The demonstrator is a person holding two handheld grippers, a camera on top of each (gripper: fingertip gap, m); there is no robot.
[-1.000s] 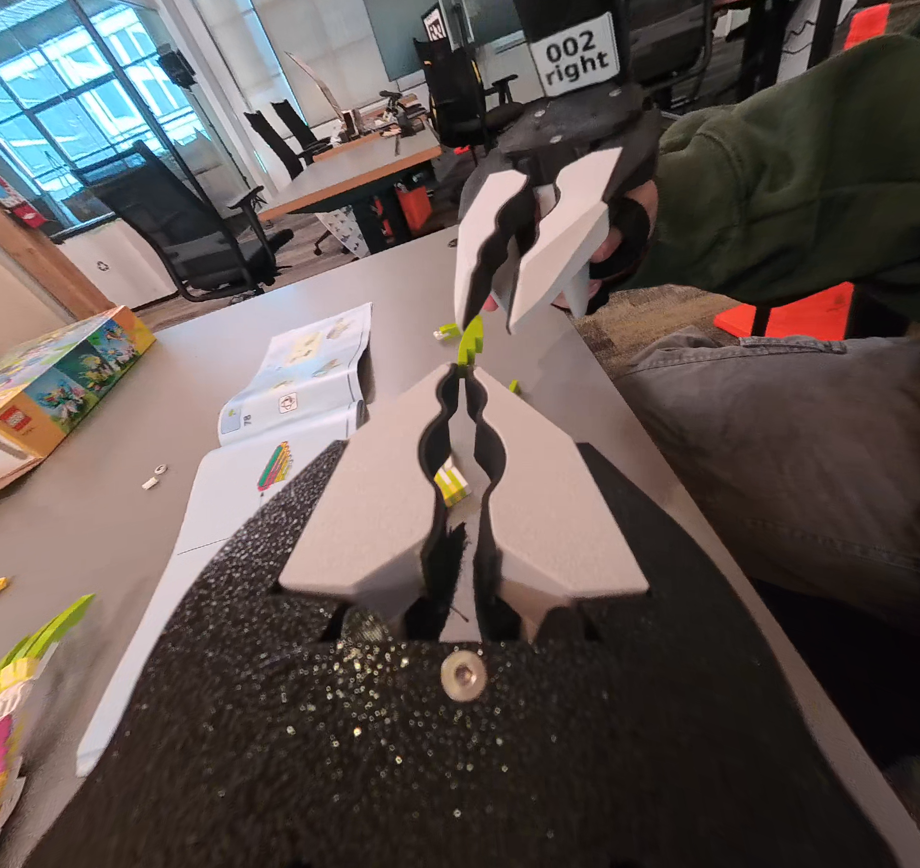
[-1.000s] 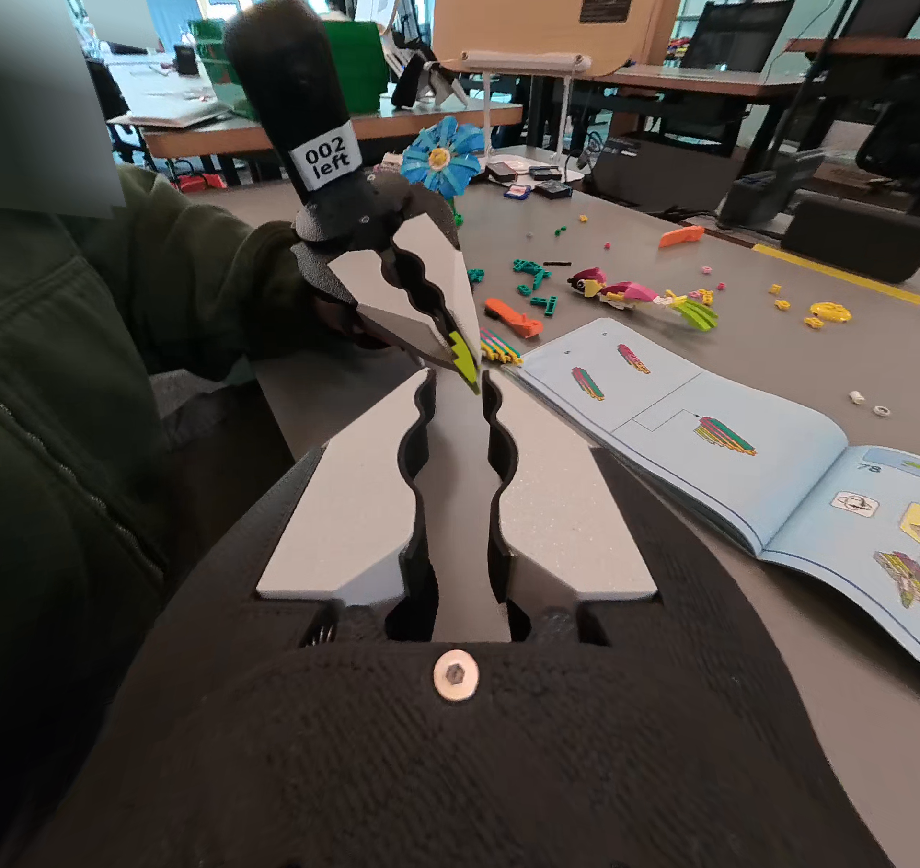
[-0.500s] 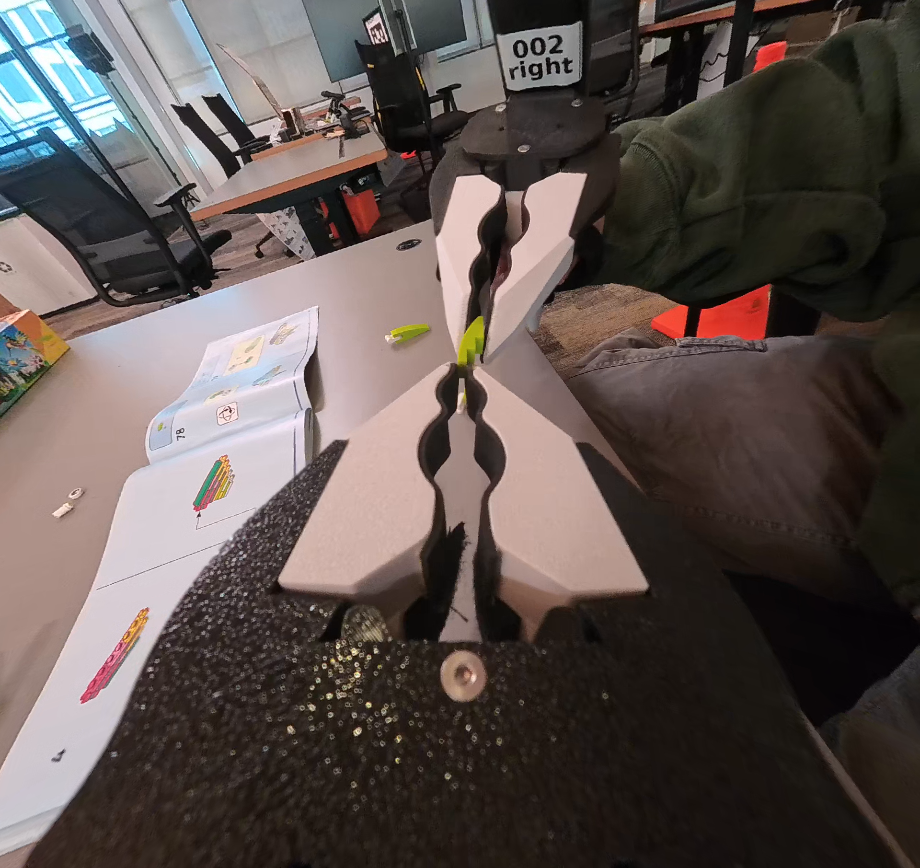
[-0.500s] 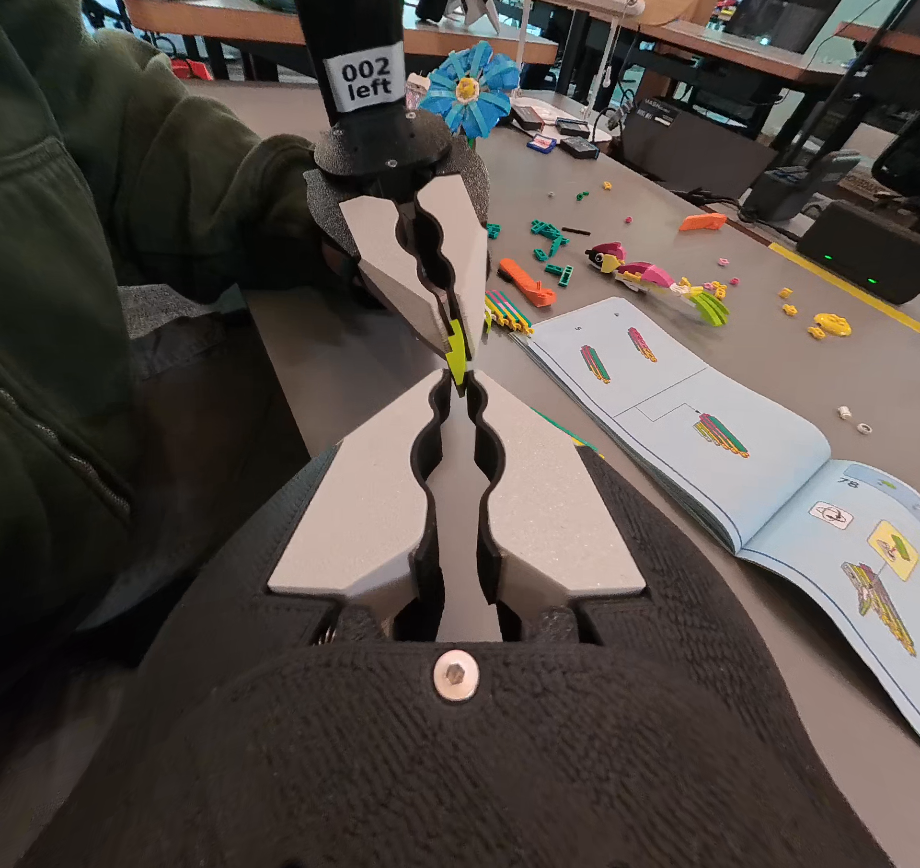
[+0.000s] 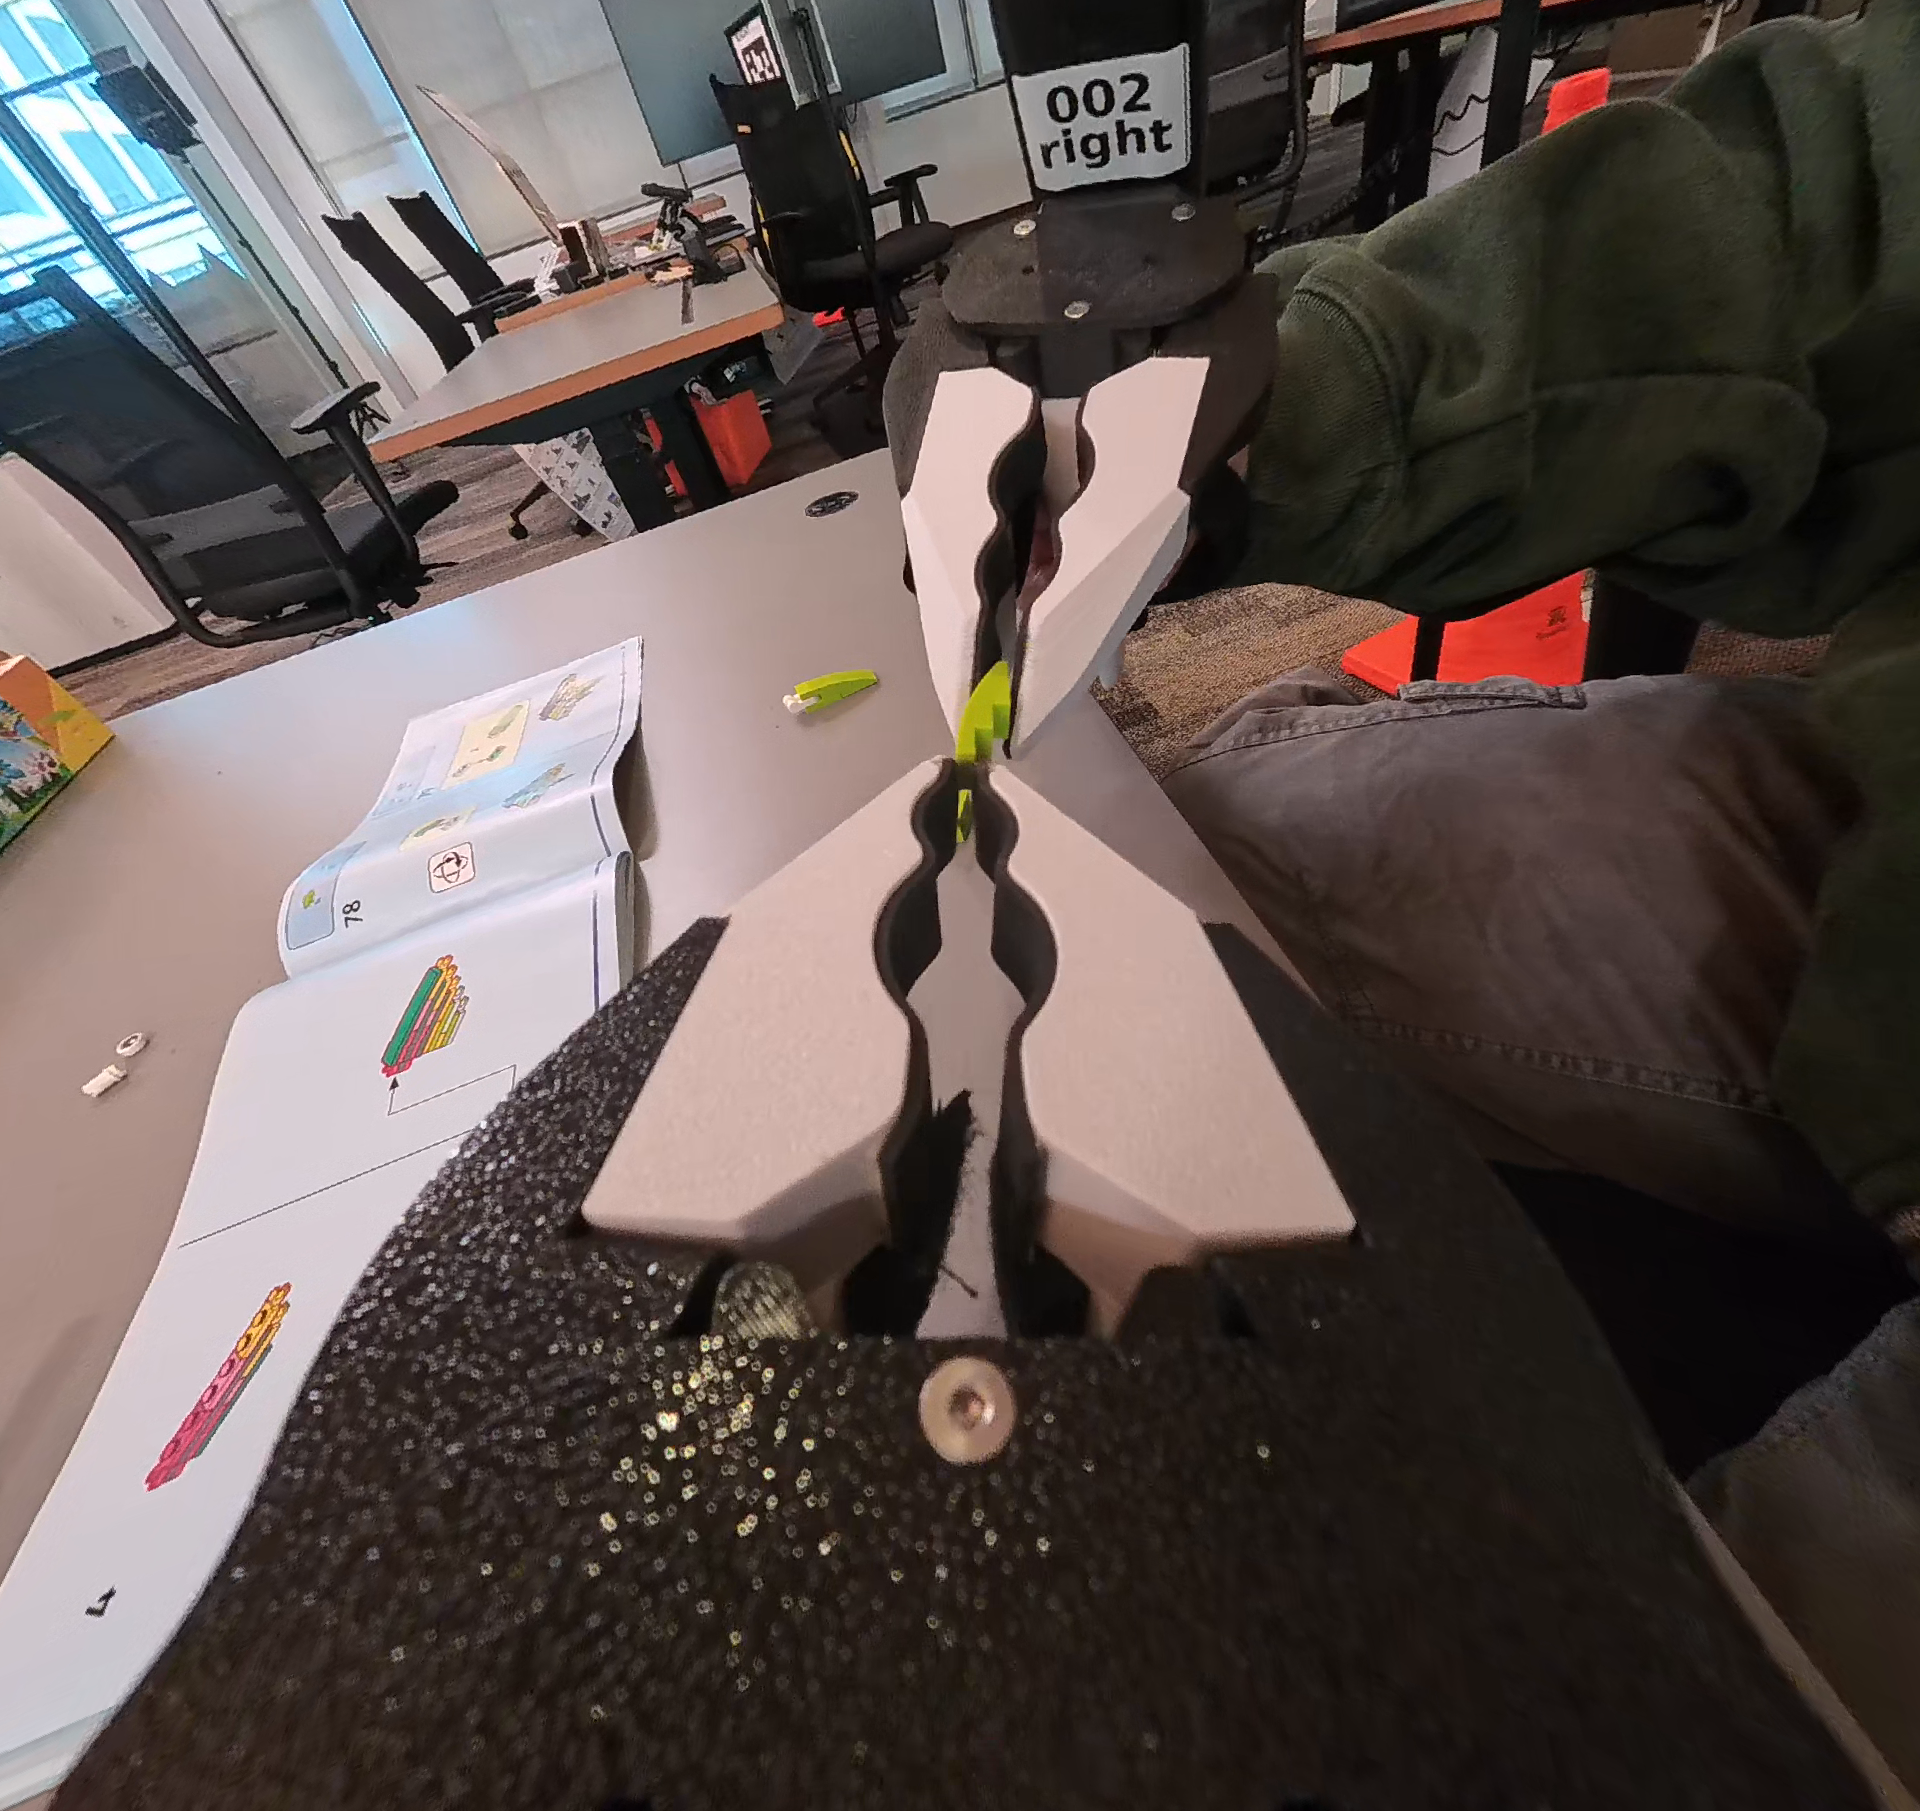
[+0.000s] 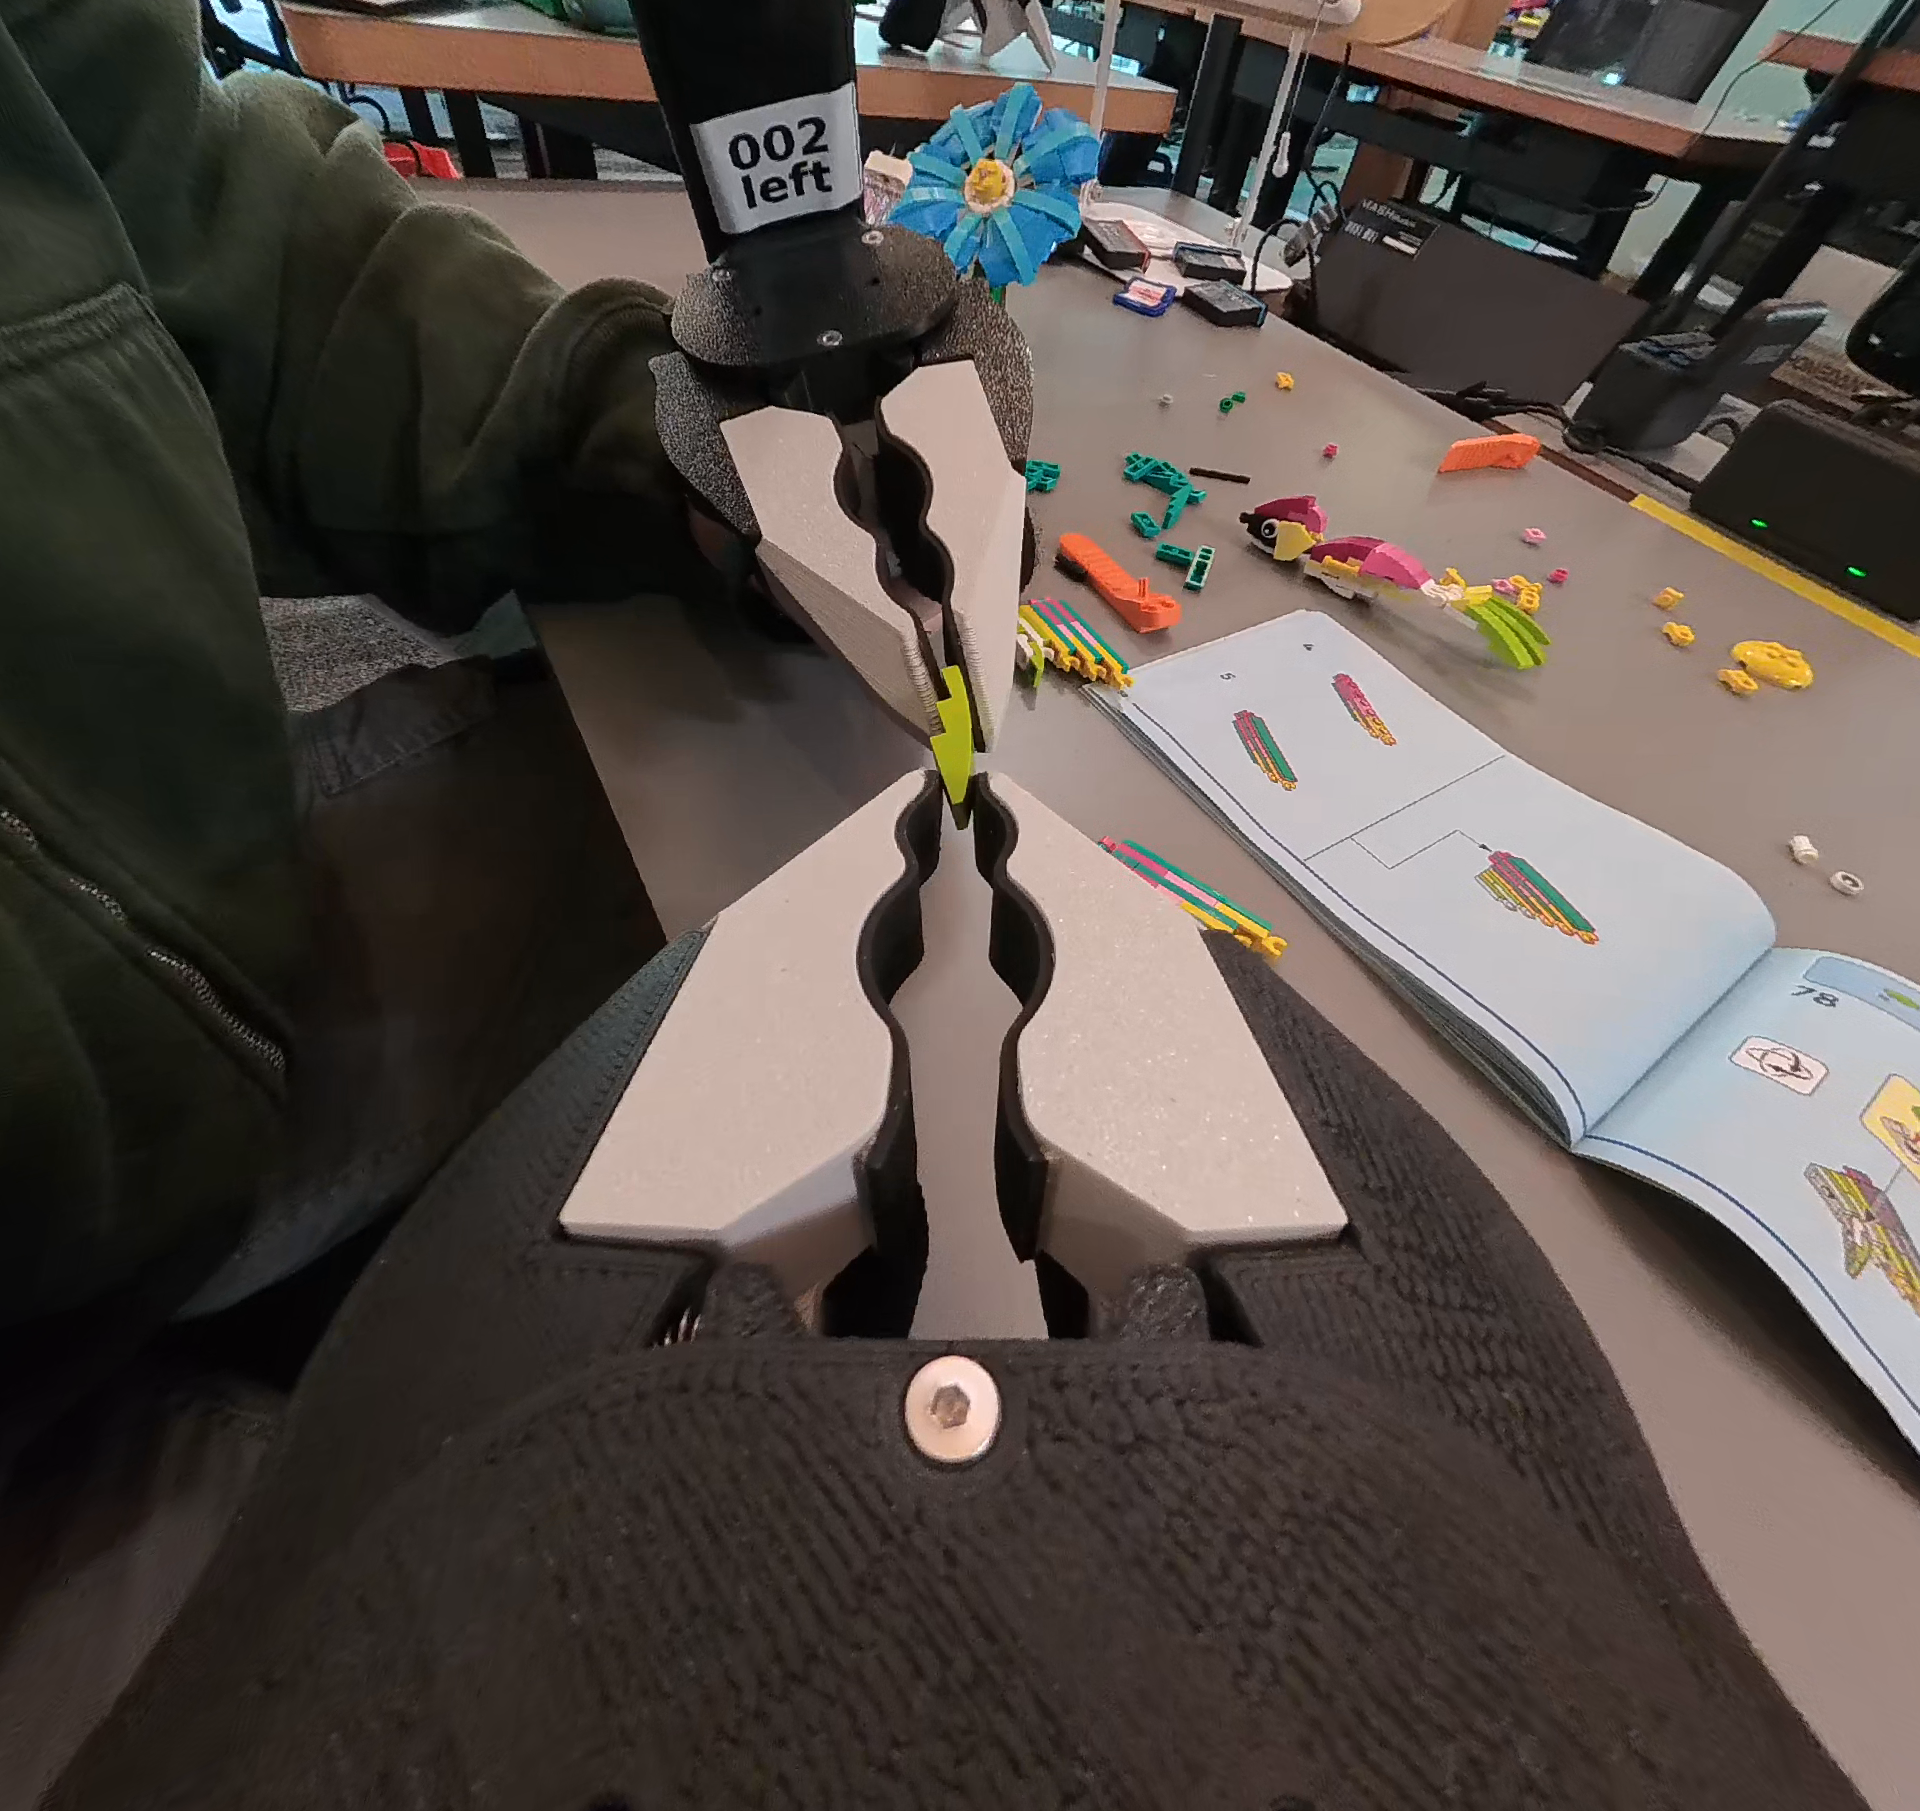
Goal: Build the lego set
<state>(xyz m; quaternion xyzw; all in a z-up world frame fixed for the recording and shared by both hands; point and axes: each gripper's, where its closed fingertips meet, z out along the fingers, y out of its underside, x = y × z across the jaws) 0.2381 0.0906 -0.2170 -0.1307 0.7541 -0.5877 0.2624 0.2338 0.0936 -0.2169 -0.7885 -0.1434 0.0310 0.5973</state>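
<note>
Above the near edge of the grey surface (image 6: 748,764), the left gripper (image 5: 961,805) and the right gripper (image 6: 951,805) are met tip to tip. A lime-green lego piece (image 6: 953,738) is clamped in the closed jaws of the left gripper, its lower point reaching in between the right gripper's jaws, which are drawn nearly together at the tips around it; whether they press it cannot be told. An open instruction booklet (image 6: 1455,888) is spread on the surface to the side, with a second lime piece (image 5: 831,691) lying beyond it.
</note>
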